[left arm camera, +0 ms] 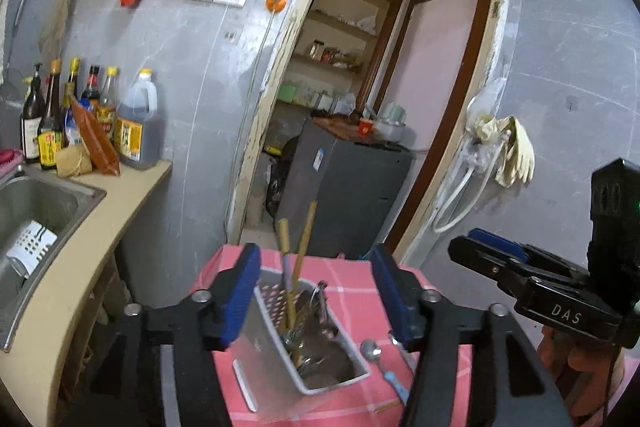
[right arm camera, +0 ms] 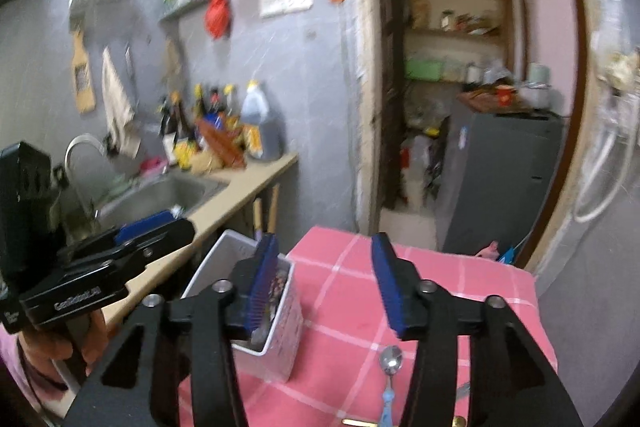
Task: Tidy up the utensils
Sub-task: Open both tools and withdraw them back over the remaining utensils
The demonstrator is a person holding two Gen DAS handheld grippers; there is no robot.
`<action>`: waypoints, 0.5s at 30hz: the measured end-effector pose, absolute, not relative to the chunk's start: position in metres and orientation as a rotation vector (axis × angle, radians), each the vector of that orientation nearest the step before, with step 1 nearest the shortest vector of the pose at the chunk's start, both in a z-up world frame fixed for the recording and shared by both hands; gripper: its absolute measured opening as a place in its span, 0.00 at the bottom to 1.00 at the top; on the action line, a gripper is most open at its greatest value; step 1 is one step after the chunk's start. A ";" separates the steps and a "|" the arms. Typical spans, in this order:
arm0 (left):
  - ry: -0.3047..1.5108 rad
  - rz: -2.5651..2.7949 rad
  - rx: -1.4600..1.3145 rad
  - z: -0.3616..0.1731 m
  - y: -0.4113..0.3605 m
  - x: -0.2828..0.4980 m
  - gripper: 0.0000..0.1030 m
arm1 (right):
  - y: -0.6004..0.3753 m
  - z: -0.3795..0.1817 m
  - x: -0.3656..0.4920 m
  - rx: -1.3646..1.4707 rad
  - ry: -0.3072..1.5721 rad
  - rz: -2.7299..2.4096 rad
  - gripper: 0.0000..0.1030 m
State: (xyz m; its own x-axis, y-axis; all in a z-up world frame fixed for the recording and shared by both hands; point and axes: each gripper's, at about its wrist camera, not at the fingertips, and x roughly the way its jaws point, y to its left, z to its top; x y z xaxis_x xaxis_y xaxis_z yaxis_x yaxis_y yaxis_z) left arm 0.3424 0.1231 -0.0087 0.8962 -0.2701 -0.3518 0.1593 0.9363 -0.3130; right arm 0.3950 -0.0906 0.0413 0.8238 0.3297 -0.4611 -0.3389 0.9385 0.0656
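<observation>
Jaws: both sets spread wide and released, nothing between them. The left gripper (left arm camera: pixel 316 291) hangs above the caddy; the right gripper (right arm camera: pixel 324 287) hangs above the cloth, its left pad overlapping the caddy's rim in its own view.

Bench (left arm camera: pixel 360 299): small, covered in a pink cloth with a white check, at 6 o'clock in both views.

Kitchen counter (left arm camera: pixel 120 195): beige, at 9 o'clock of the left view, carrying a steel sink (left arm camera: pixel 80 195) and a row of sauce bottles (left arm camera: pixel 80 115) against the grey wall.

Grey cabinet (left arm camera: pixel 344 187): beyond the doorway, at 12 o'clock of the bench.

Utensil caddy (left arm camera: pixel 316 383): white, rectangular, perforated end wall, standing on the cloth toward its left side. It holds a cluster of metal utensils, not individually distinguishable.

Chopsticks (left arm camera: pixel 306 239): two tan wooden sticks, upright in the caddy's far end, leaning slightly apart.

Spoon (left arm camera: pixel 374 351): metal bowl, pale blue handle, lying flat on the cloth just beside the caddy at its 3 o'clock, bowl pointing to 12 o'clock. In the right view the spoon (right arm camera: pixel 391 359) lies at 6 o'clock, below the open jaws.

White flat stick (left arm camera: pixel 245 385): lying on the cloth at the caddy's 9 o'clock, kind not discernible.
</observation>
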 end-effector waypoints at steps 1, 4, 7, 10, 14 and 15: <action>0.389 -0.219 -0.278 -0.005 0.120 0.339 0.67 | -0.094 0.044 0.391 -0.013 0.471 0.335 0.58; 0.354 -0.215 -0.283 0.005 0.112 0.330 0.79 | -0.112 0.051 0.374 0.011 0.392 0.256 0.69; 0.340 -0.202 -0.264 0.012 0.101 0.324 0.86 | -0.124 0.058 0.358 0.021 0.337 0.204 0.83; 0.324 -0.183 -0.233 0.016 0.090 0.316 0.96 | -0.139 0.064 0.340 0.032 0.288 0.158 0.96; 0.290 -0.169 -0.212 0.021 0.076 0.301 1.00 | -0.159 0.069 0.320 0.053 0.261 0.130 0.99; 0.295 -0.171 -0.206 0.021 0.071 0.299 1.00 | -0.166 0.068 0.316 0.053 0.261 0.120 0.99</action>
State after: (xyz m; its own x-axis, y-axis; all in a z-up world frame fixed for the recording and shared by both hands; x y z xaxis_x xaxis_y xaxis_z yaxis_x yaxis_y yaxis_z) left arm 0.2990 0.0715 0.0211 0.9427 -0.1963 -0.2696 0.1363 0.9646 -0.2258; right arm 0.3162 -0.1659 0.0680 0.9589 0.1254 -0.2545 -0.1116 0.9914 0.0682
